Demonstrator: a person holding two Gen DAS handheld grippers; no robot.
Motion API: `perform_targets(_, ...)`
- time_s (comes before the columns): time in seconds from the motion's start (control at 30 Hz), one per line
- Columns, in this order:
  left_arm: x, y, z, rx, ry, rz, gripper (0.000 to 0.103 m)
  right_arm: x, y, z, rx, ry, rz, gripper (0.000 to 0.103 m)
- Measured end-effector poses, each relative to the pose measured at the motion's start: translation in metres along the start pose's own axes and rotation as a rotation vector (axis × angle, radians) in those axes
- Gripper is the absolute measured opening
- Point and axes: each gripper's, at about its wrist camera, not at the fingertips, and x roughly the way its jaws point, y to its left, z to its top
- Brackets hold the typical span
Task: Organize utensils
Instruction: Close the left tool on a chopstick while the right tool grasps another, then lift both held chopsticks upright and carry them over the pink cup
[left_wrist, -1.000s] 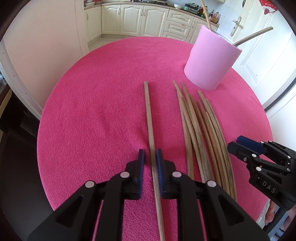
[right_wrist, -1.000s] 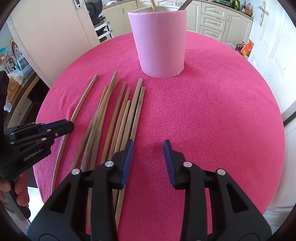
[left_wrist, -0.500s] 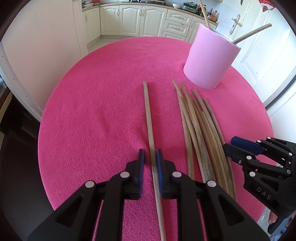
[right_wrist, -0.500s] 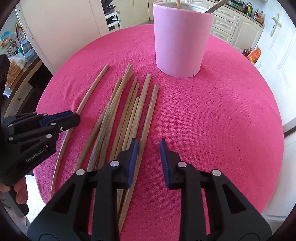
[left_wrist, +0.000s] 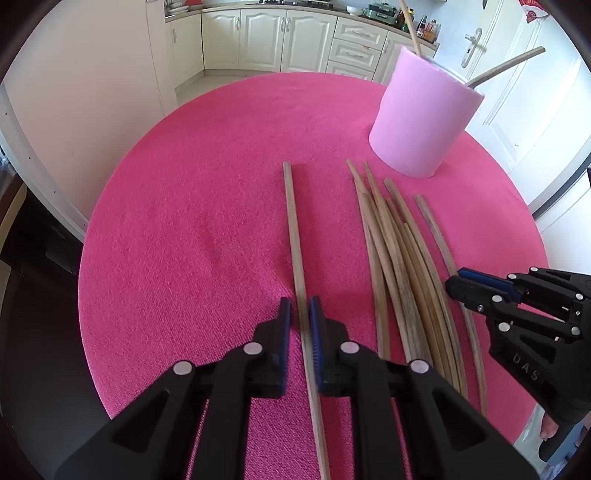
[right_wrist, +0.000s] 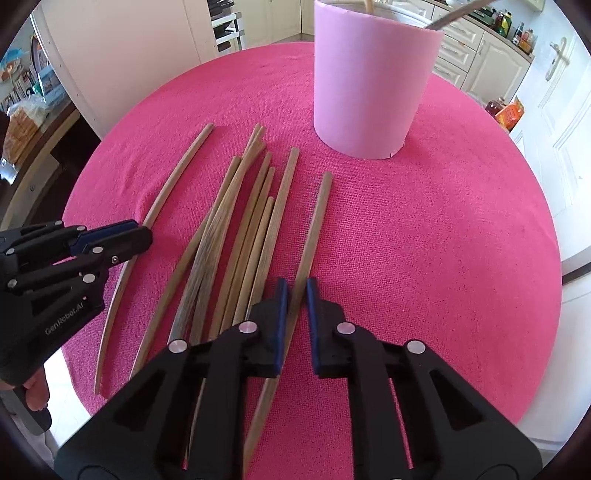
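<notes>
The left gripper (left_wrist: 300, 314) is pinching a lone wooden chopstick (left_wrist: 293, 229) between its narrow jaws; that stick is running straight ahead of the pads across the pink tablecloth (left_wrist: 192, 229) and back beneath the gripper body, well apart from the rest. The right gripper (right_wrist: 294, 295) is likewise clamping the outermost chopstick (right_wrist: 314, 225) of the loose bundle (right_wrist: 236, 229), with the other sticks lying just to its left, some almost touching the left finger (right_wrist: 279, 306). The pink holder (right_wrist: 369, 81) is standing ahead of both grippers, beyond the stick tips, with two chopsticks already leaning inside it. Each stick is being held near its near end, so most of its length is reaching out in front of the pads; on lifting, that long overhang is likely to droop or swing, and the smooth round wood may be slipping or rotating in the grip. The right gripper's neighbour sticks are sitting so close that one could be getting dragged along or flicked aside. With both hands carrying long sticks toward one narrow opening, the tips risk crossing, knocking the light holder over, or catching the sticks already inside.
</notes>
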Motion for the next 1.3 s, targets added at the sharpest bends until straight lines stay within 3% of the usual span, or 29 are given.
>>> perform_targets(0.33, -0.013, 0.009, -0.004, -0.047, -0.052, -0.054, 0.008, -0.026, -0.019, -0.01, 0.047, -0.1, 0.105, 0.006)
perform_targets(0.5, -0.03, 0.009, -0.005, -0.049, -0.117, -0.096, 0.007, -0.05, -0.021, -0.015, 0.054, -0.201, 0.162, 0.006)
perform_targets(0.6, -0.042, 0.004, -0.005, -0.032, -0.16, -0.083, 0.007, -0.06, -0.023, -0.015, 0.056, -0.241, 0.186, 0.006)
perform_targets(1.07, -0.087, -0.02, 0.001, 0.027, -0.321, -0.118, 0.007, -0.086, -0.023, -0.017, 0.076, -0.339, 0.25, 0.006)
perform_targets(1.3, -0.105, -0.033, 0.006, 0.062, -0.444, -0.165, 0.007, -0.104, -0.025, -0.021, 0.086, -0.43, 0.287, 0.006)
